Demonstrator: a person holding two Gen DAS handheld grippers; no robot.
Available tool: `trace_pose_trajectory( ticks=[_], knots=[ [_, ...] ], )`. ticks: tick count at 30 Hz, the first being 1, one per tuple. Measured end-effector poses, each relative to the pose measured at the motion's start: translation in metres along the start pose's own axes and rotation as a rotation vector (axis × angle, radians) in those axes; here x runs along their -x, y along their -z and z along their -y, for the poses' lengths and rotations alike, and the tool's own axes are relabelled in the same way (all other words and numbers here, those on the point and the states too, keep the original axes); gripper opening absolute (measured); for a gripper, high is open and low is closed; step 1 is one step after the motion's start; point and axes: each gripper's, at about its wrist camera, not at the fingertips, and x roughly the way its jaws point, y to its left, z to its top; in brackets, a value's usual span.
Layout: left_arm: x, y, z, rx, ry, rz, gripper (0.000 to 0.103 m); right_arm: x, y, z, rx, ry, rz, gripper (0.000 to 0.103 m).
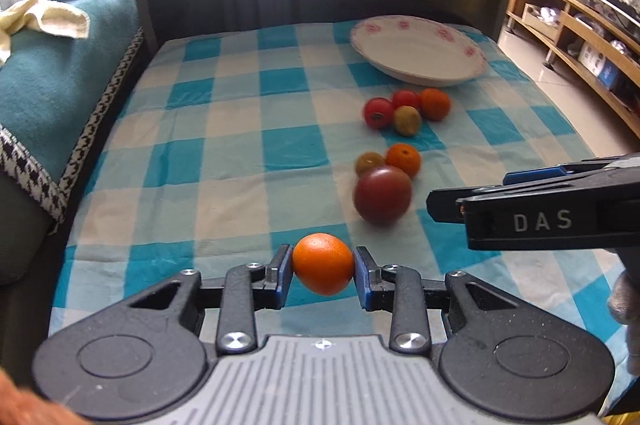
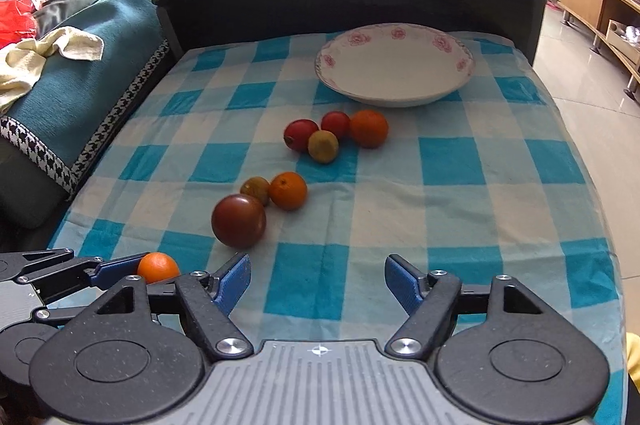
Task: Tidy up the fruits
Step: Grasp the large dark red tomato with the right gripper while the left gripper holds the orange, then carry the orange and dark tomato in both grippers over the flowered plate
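Gripping a small orange (image 1: pixel 322 264) between its blue pads, our left gripper (image 1: pixel 322 271) hung above the near edge of the checked cloth (image 1: pixel 224 129), its fingers clamped on the fruit from either side. Left of the cloth lay a teal blanket (image 1: pixel 52 93) with a cream towel (image 1: pixel 48 19) on it. Toward the middle of the cloth we saw a dark red tomato (image 2: pixel 239 221) nearest us, with a small brownish fruit (image 2: pixel 255 188) and a second orange (image 2: pixel 288 190) just behind it, the three close together. Farther off sat a cluster of four: two red tomatoes (image 2: pixel 301 134), a greenish fruit (image 2: pixel 323 146) and a third orange (image 2: pixel 369 128). Beyond them, at the far right of the cloth, stood a white plate with pink flowers (image 2: pixel 452 43), with no fruit on it. Our right gripper (image 2: pixel 318 283) hovered over the near right part of the cloth, its fingers apart with only cloth showing between them.
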Motion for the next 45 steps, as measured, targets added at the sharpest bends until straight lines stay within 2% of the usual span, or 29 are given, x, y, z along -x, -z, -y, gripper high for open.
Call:
trace_pose_trajectory(
  ticks=[8, 18, 20, 22, 23, 34, 45],
  knots=[
    [-0.009, 0.000, -0.015, 0.041, -0.002, -0.017, 0.041, -0.033, -0.020, -0.021, 0.012, -0.068, -0.020, 0.068],
    [-0.017, 0.000, -0.019, 0.054, -0.002, -0.036, 0.041, -0.059, -0.023, -0.033, 0.023, -0.122, -0.071, 0.063],
    [-0.017, -0.001, -0.019, 0.054, -0.003, -0.037, 0.041, -0.060, -0.022, -0.036, 0.034, -0.140, -0.072, 0.058],
    [-0.018, -0.001, -0.019, 0.053, -0.005, -0.040, 0.041, -0.058, -0.023, -0.037, 0.043, -0.173, -0.069, 0.038],
    [-0.018, -0.001, -0.019, 0.053, -0.006, -0.040, 0.041, -0.057, -0.024, -0.037, 0.035, -0.196, -0.075, 0.032],
    [-0.018, -0.011, -0.016, 0.039, 0.003, -0.014, 0.041, -0.041, -0.023, -0.024, 0.018, -0.197, -0.068, 0.033],
    [-0.023, -0.044, 0.014, -0.014, 0.047, 0.034, 0.041, -0.018, -0.027, 0.005, -0.032, -0.153, -0.015, 0.034]
  ],
)
